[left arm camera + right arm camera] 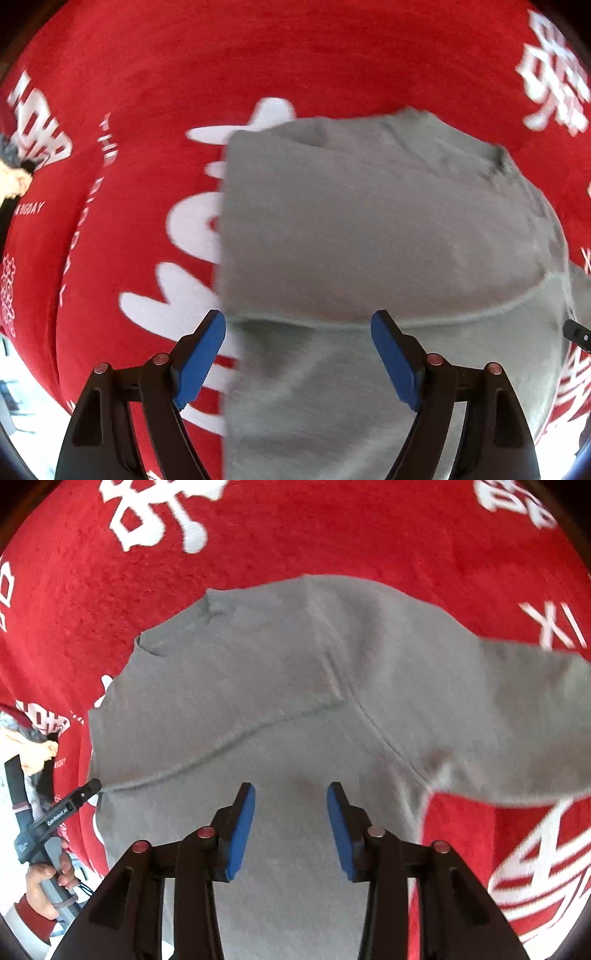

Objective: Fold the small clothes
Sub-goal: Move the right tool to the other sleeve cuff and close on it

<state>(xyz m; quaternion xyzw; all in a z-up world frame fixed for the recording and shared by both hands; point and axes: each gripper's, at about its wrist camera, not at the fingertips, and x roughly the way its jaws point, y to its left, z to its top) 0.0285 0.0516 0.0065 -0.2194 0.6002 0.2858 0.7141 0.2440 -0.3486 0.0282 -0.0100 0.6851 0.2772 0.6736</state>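
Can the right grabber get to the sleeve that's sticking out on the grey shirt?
Probably yes. The right gripper hangs open over the grey shirt, holding nothing, and the sleeve lies flat on the red cloth with nothing on top of it.

Red cloth (155, 74) bears white print throughout. Left of the grey garment (369, 229), small letters ending "DAY", the start blurred. Beside them large block letters, partly cut off, unreadable. Right of the garment, large white Chinese characters, blurred. In the right wrist view, "XI" on the cloth right of the garment. "GenRobot.AI" on the black left gripper (79, 799), left of the garment.
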